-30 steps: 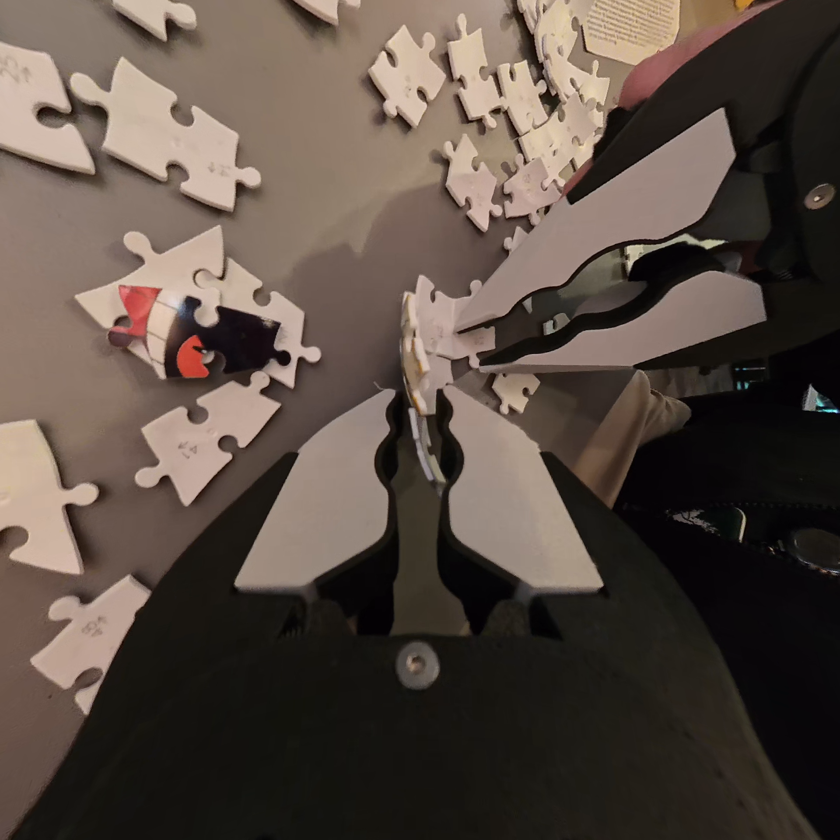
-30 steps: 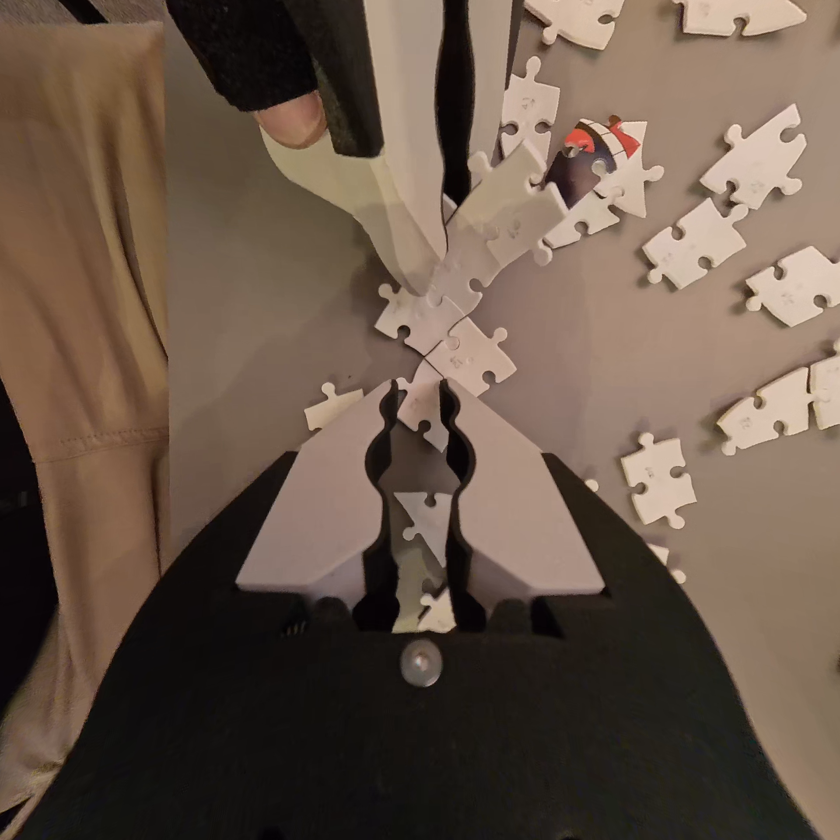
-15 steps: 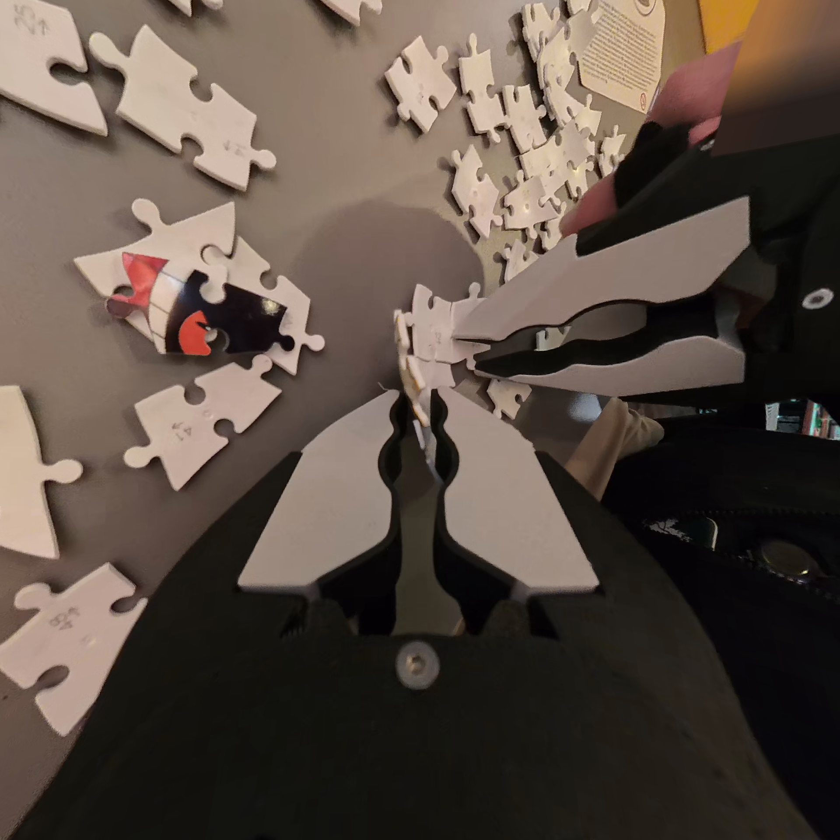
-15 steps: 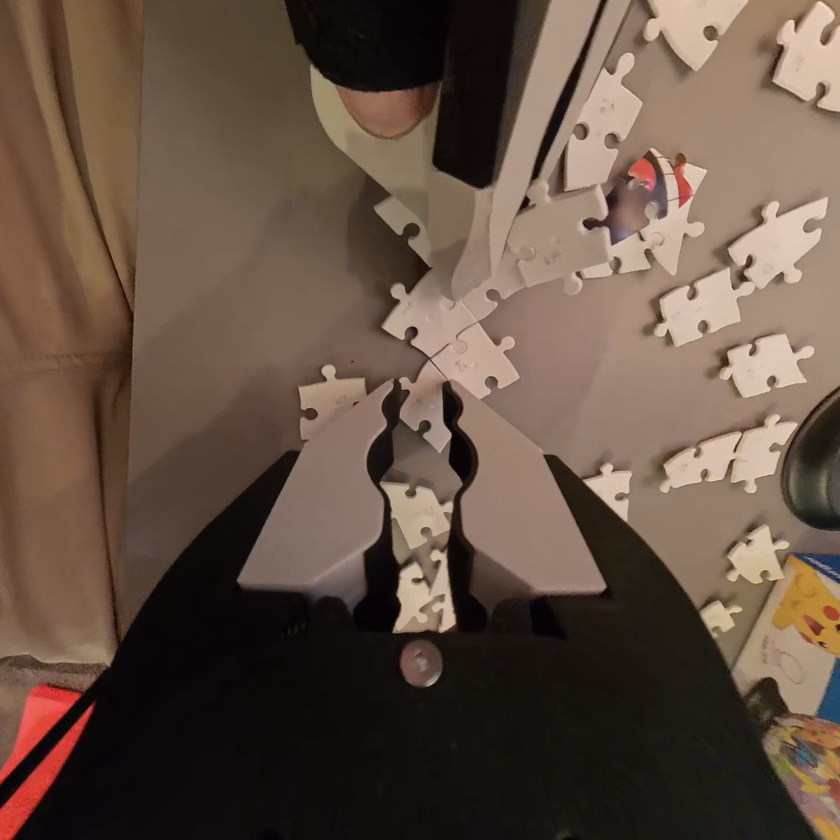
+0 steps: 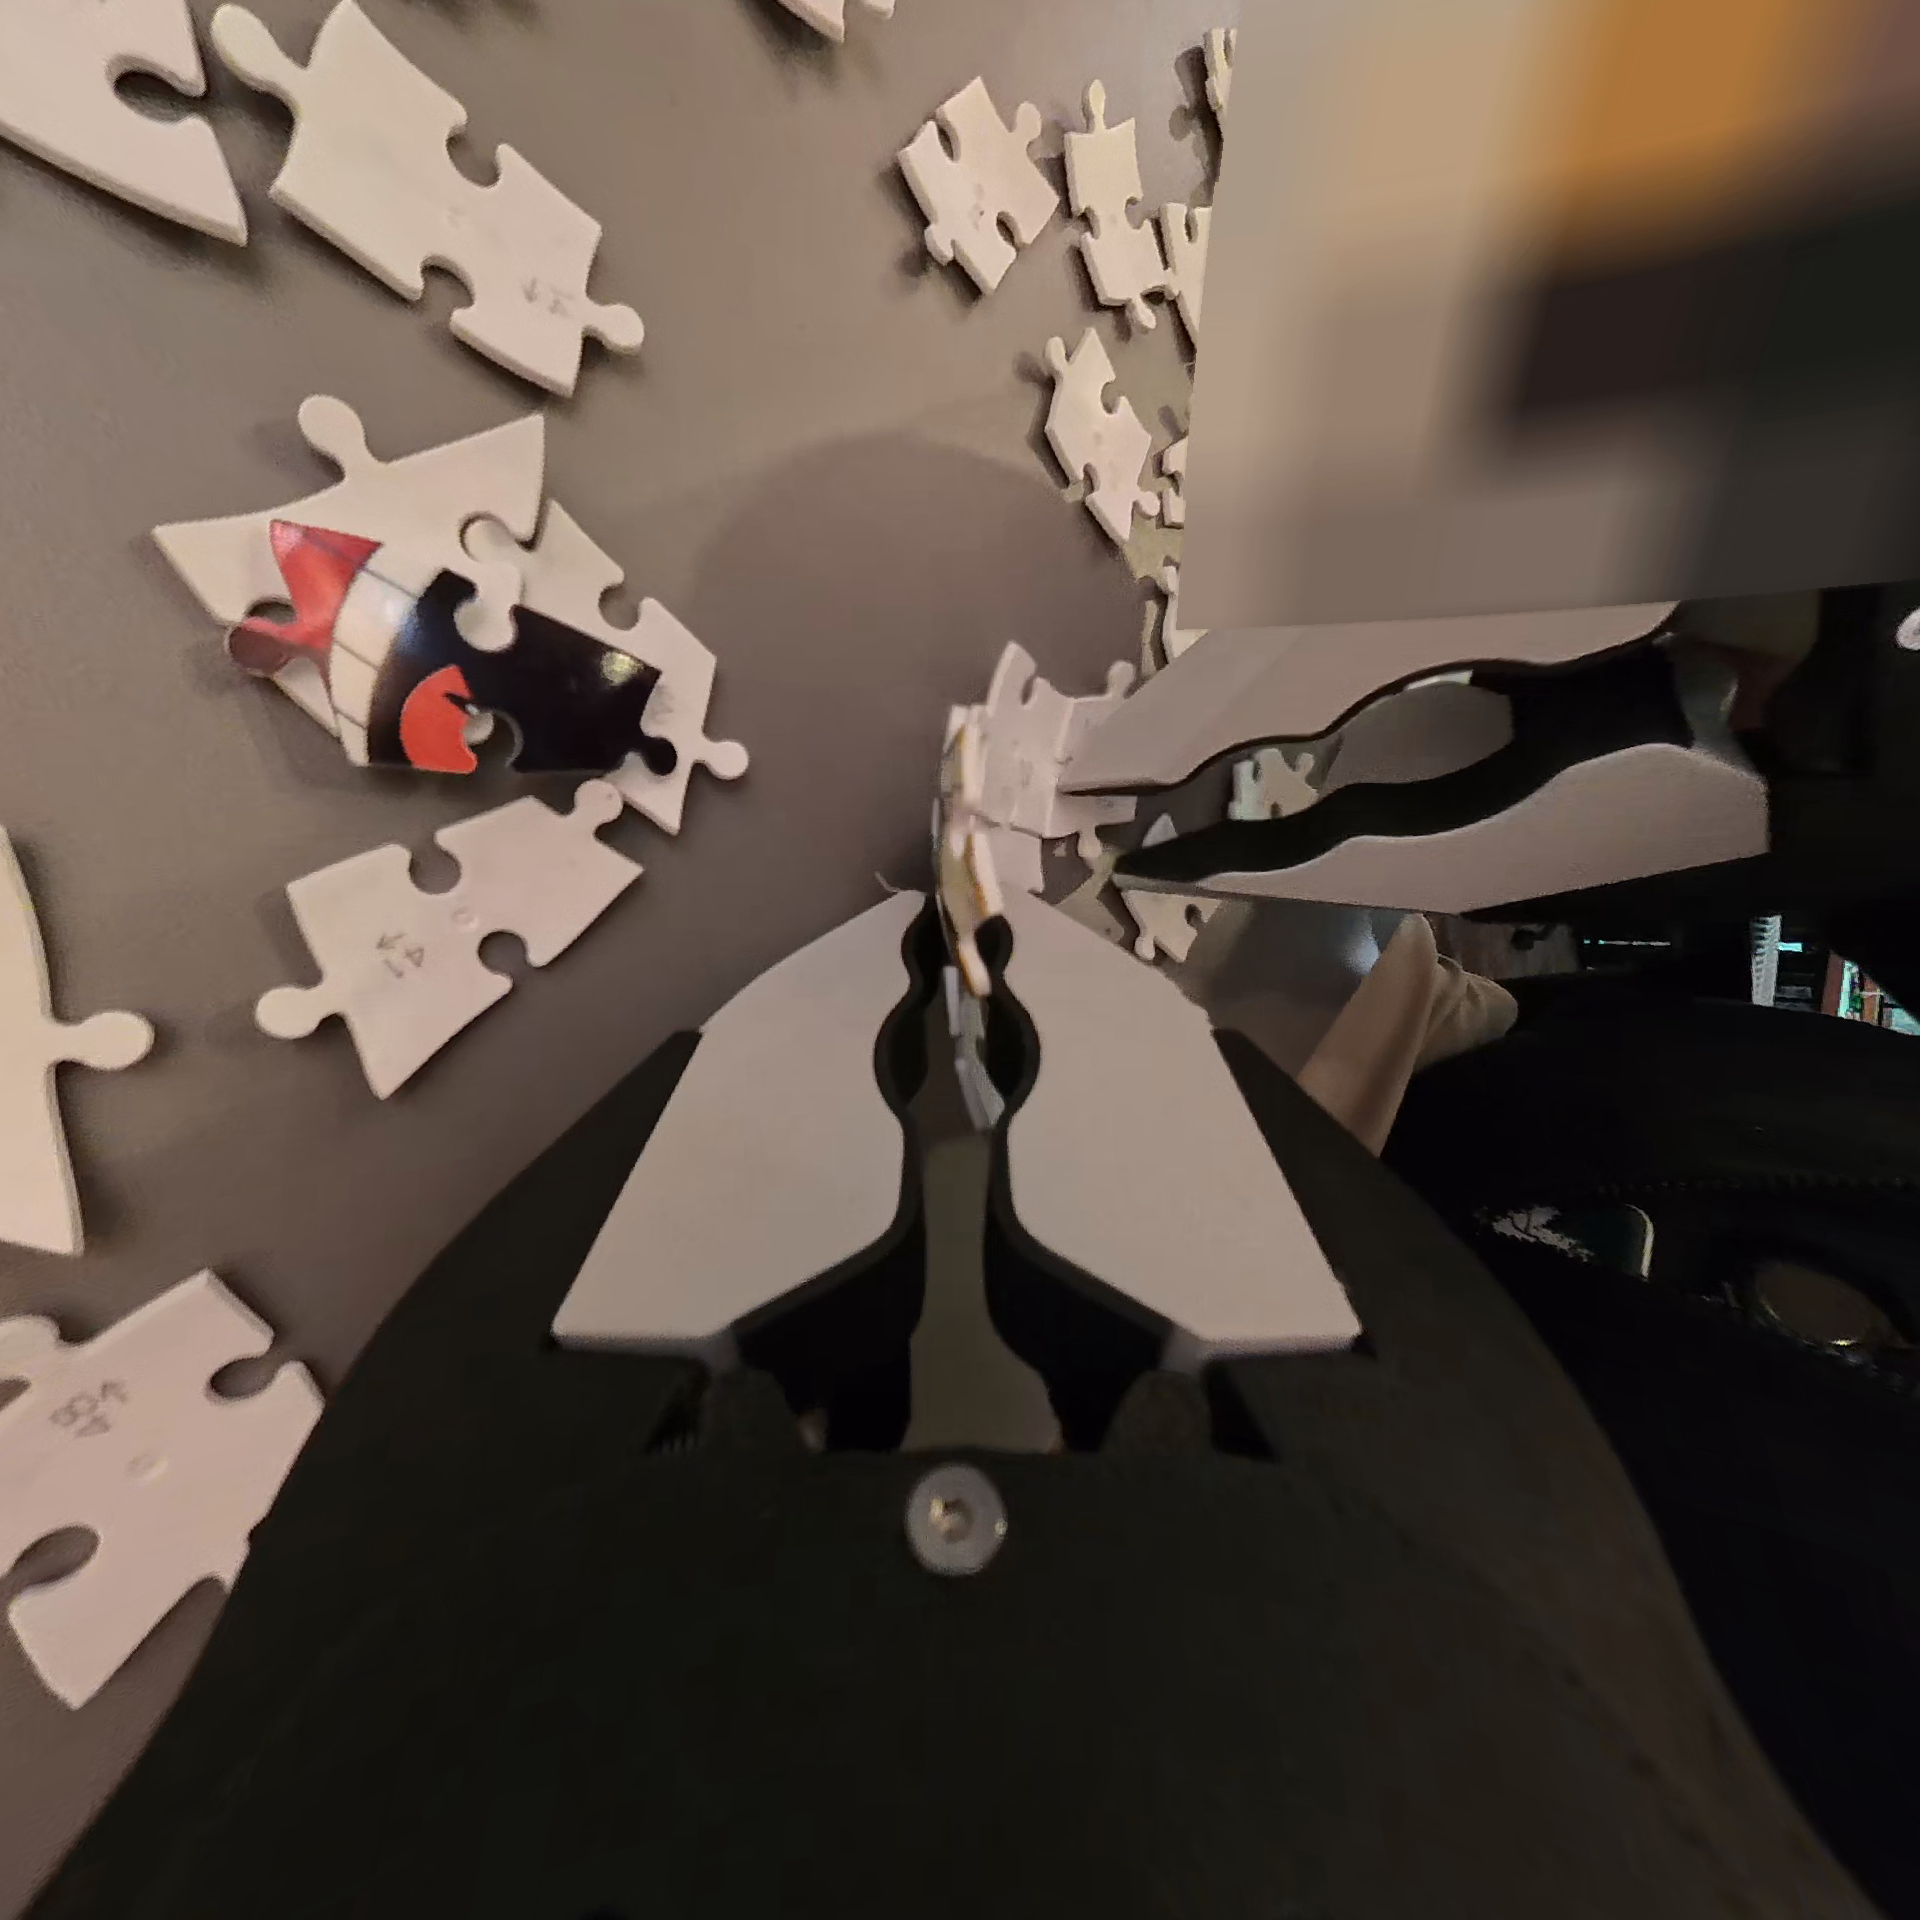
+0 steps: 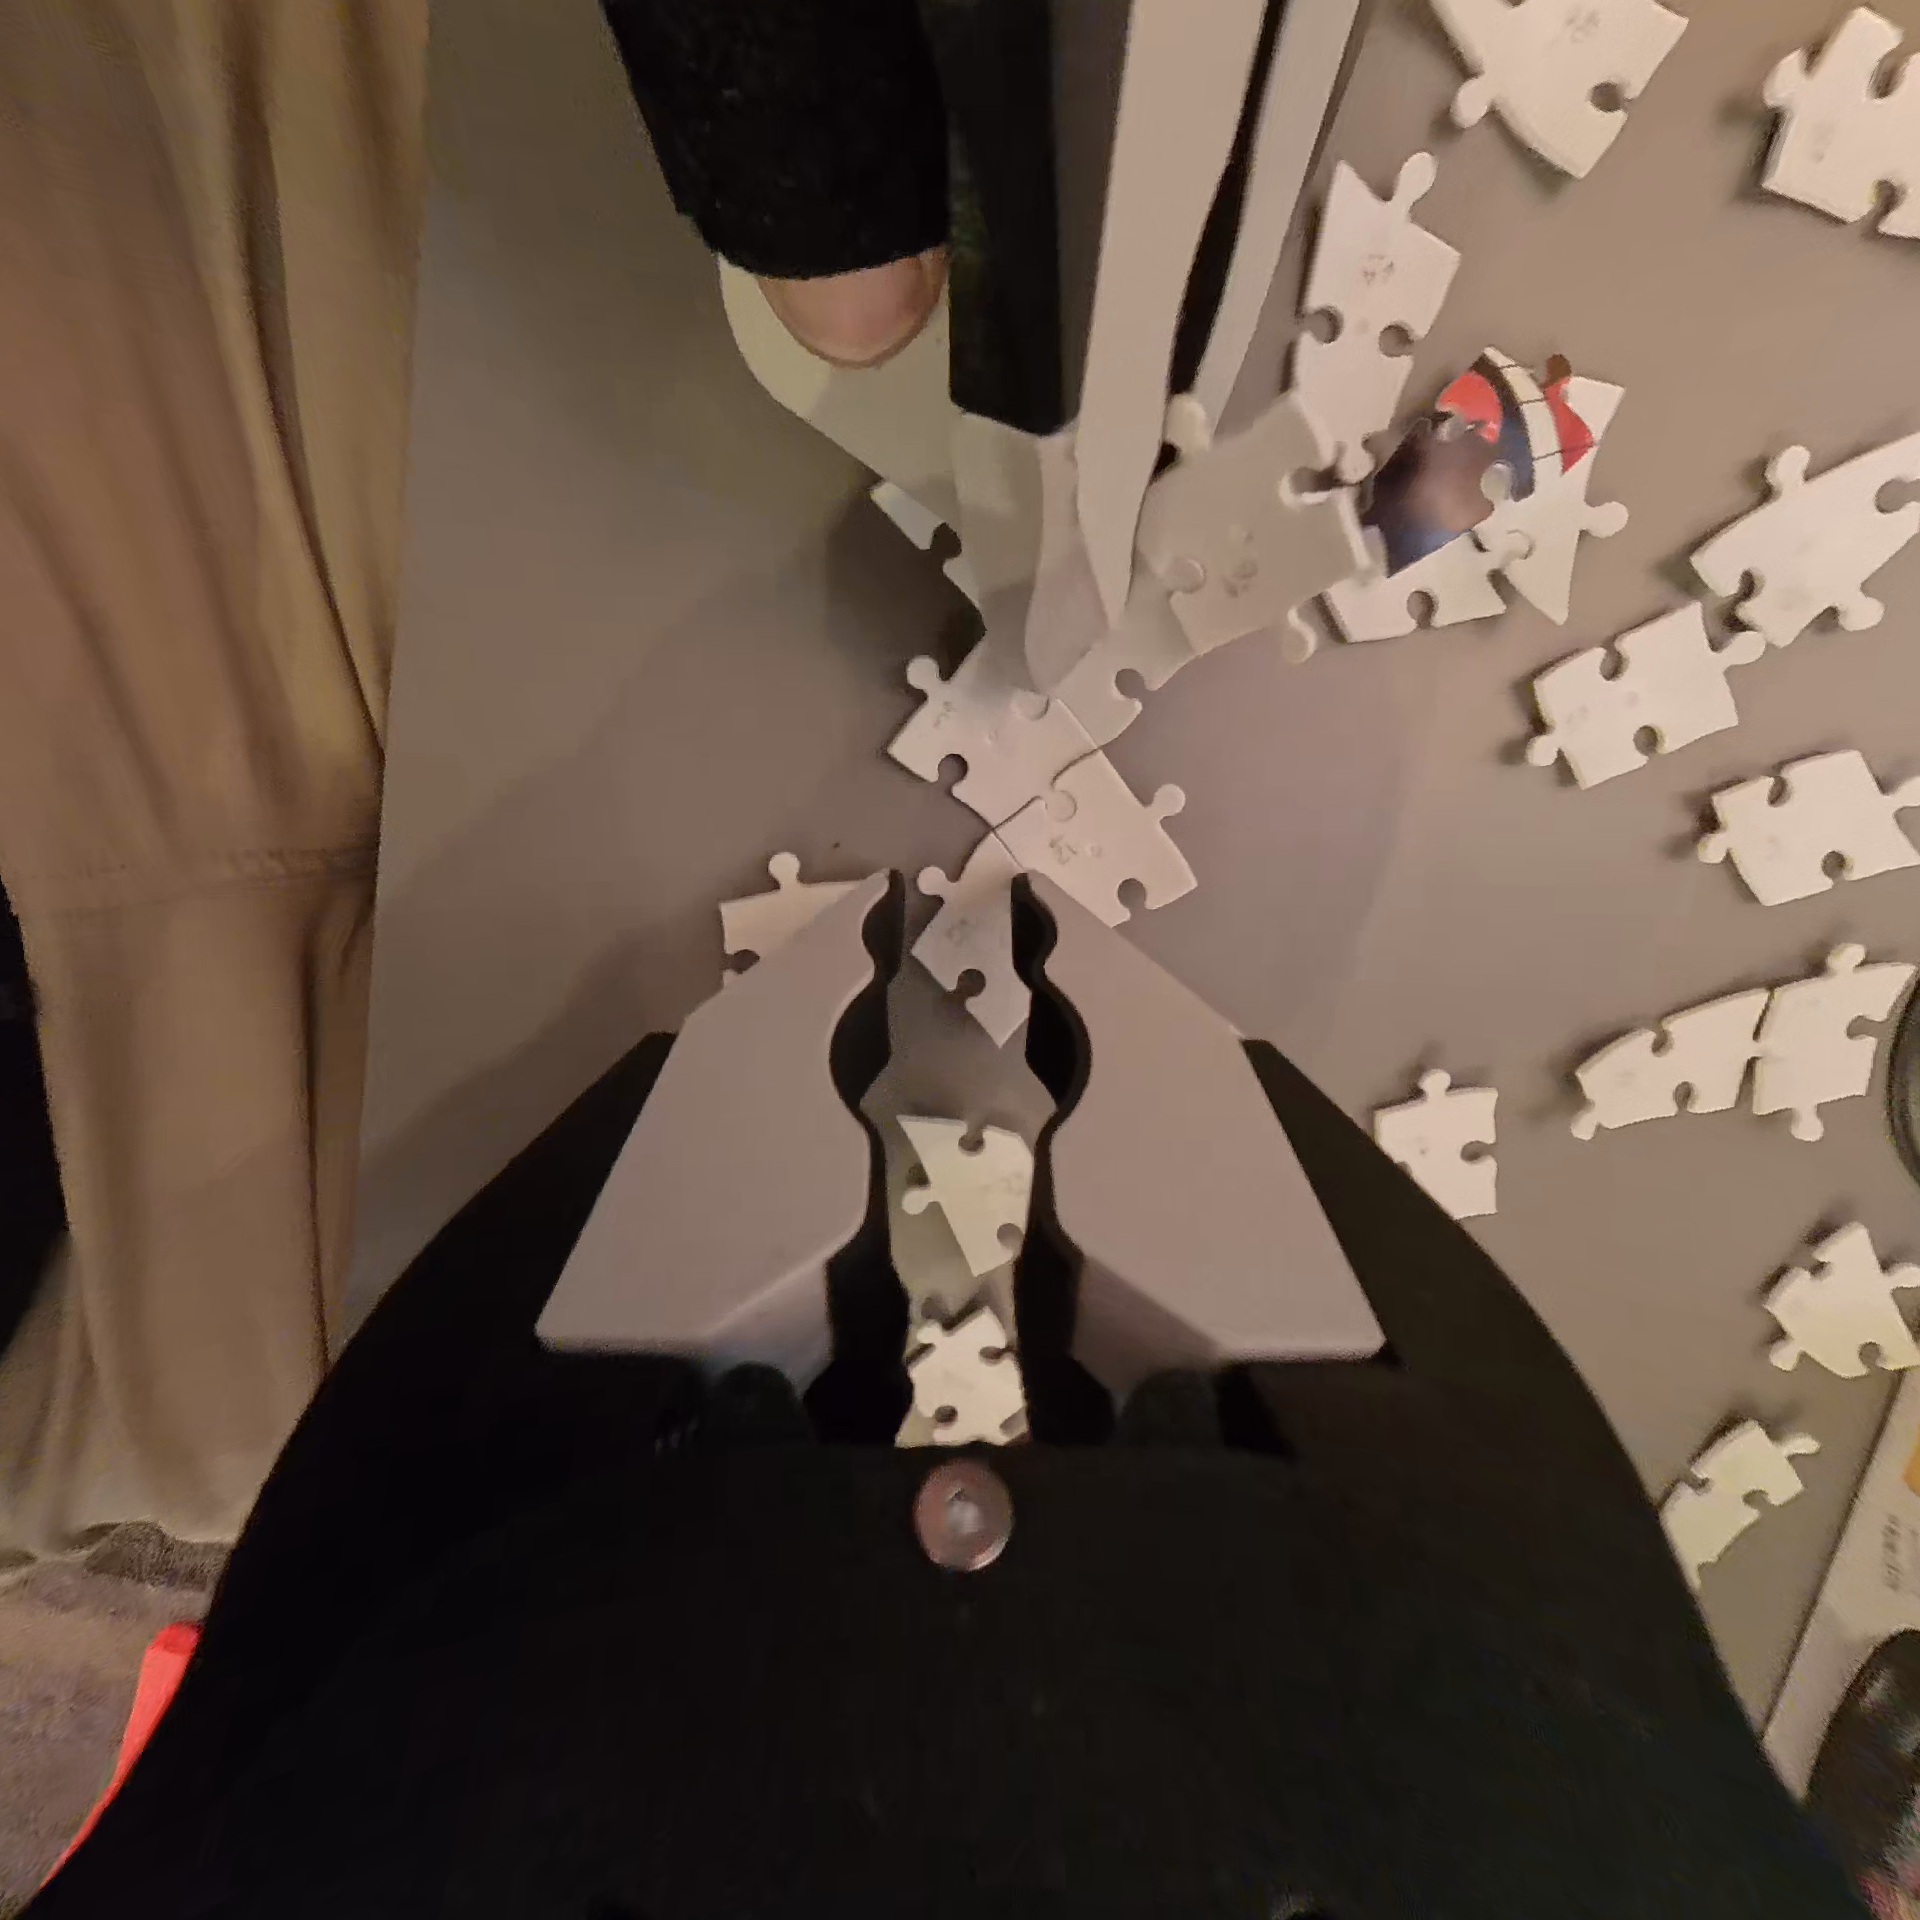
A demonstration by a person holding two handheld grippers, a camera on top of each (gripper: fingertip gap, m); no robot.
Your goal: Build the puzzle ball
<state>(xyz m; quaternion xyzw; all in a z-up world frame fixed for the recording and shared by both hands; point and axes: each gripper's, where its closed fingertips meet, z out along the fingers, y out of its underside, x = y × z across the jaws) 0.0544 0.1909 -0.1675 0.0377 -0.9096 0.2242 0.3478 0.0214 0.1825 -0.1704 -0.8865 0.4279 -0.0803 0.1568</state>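
A strip of joined white puzzle pieces [image 6: 1039,748] hangs above the grey table [image 5: 779,312], held between both grippers. My left gripper [image 5: 961,914] is shut on one end of the strip, which shows edge-on [image 5: 1013,748] in the left wrist view. My right gripper [image 6: 954,894] is shut on the end piece [image 6: 966,945] of the other end. The right gripper [image 5: 1096,821] comes in from the right in the left wrist view. The left gripper [image 6: 1091,613] comes down from the top in the right wrist view.
Several loose white pieces [image 5: 447,935] lie face down around the table, more at the right [image 6: 1631,707]. A small joined group with a red and black picture [image 5: 447,665] lies nearby. Beige trousers [image 6: 187,520] stand at the table's left edge. A thumb [image 6: 852,312] rests on the left gripper. Across from one pair of fingers to the other is roughly 4 centimetres.
Both grippers have kept hold of the strip. The right gripper has levelled out in the left wrist view, and both have shifted a little over the table.
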